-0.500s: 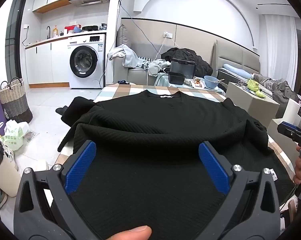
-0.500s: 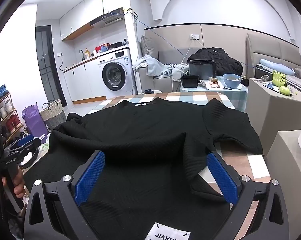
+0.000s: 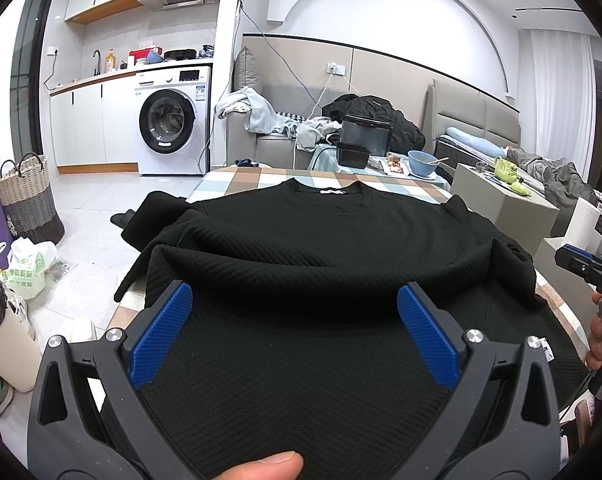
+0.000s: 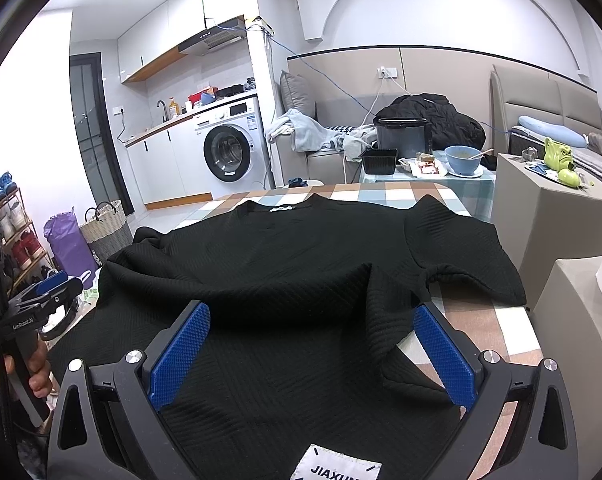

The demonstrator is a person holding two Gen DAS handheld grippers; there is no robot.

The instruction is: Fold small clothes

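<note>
Checked table (image 4: 513, 332): black top (image 4: 301, 264) under spread fingers (image 4: 177, 356).

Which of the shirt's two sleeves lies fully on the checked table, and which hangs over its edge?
The right sleeve lies flat on the checked table; the left sleeve droops past the table's edge toward the floor.

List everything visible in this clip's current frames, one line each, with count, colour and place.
sweater: one, black, spread on the table, collar far side
table: one, checked cloth, under the sweater
washing machine: one, white, far left wall
bowl: one, blue, side table behind
basket: one, woven grey, floor at left
jacket: one, black, on the sofa
left gripper: blue pads, open over the sweater's near edge
right gripper: blue pads, open over the sweater's near right part
</note>
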